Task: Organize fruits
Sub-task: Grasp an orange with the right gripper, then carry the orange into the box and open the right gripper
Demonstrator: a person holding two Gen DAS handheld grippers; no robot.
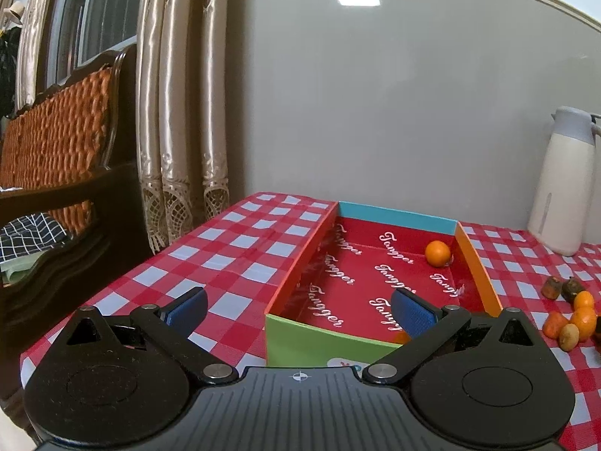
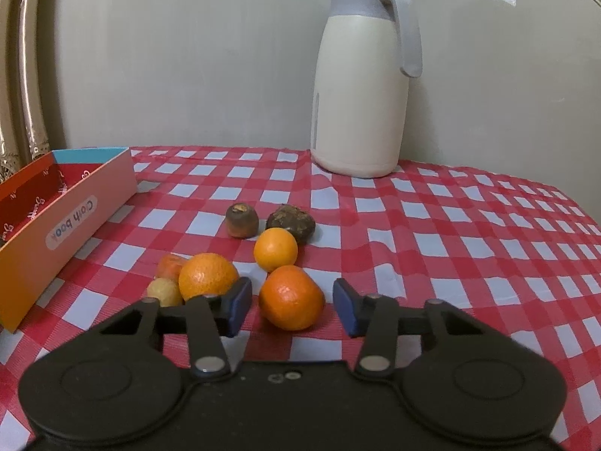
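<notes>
Right gripper (image 2: 292,308) straddling the nearest orange (image 2: 291,297) beside the box (image 2: 67,221), pads seemingly not yet pressing, ready for boxing; left gripper (image 1: 298,306) wide open, empty, above the box.

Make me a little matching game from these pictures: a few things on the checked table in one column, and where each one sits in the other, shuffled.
Things:
1. lone orange
2. nearest orange
3. white jug
4. two dark brown fruits

Places:
A. at the back of the table, by the wall
B. between the right tongs' open pads, not yet pinched
C. inside the red-lined box, far corner
D. on the cloth just behind the loose oranges

Pairs: 1-C, 2-B, 3-A, 4-D
</notes>
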